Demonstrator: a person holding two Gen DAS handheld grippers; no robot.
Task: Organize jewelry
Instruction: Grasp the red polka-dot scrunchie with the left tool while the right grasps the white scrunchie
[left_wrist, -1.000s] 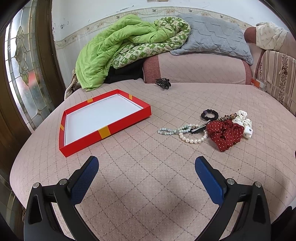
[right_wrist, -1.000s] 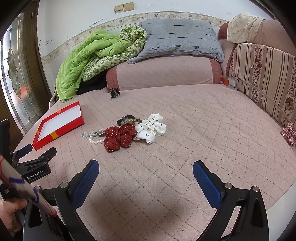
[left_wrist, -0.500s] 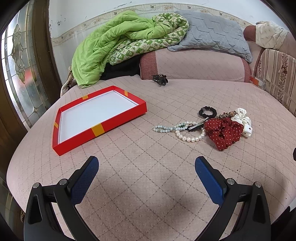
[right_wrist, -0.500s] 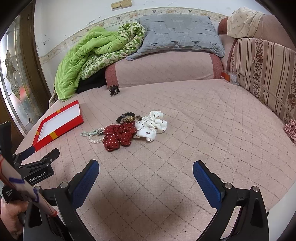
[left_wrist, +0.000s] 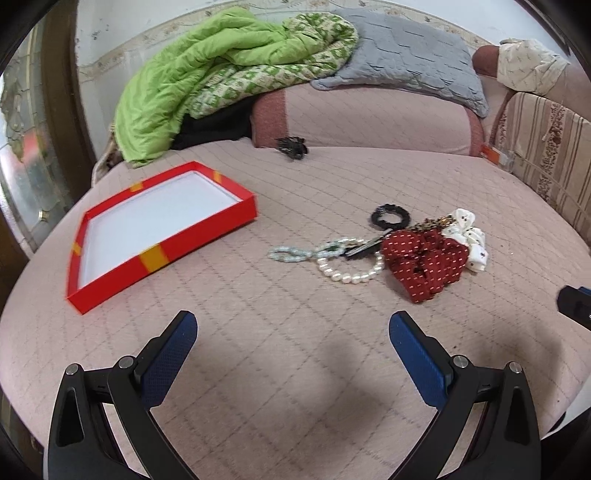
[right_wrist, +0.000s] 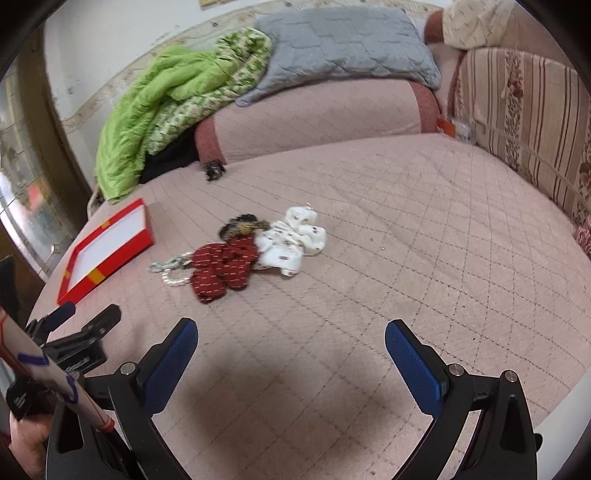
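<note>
text: none legible | left gripper (right_wrist: 79, 319) body: white label blurred, unreadable

The scene is lit softly and evenly by daylight, which is admitted through the stained-glass window (left_wrist: 26, 155) at the far left of both views. Soft dark shadows are cast on the quilted bedspread (left_wrist: 295, 369) just ahead of each tool. Strong fisheye bending is seen toward the edges, and the corners are cut off by a black rim. Motion blur is spread over the red tray (left_wrist: 162, 254) and, more heavily, over the right wrist view.
</note>
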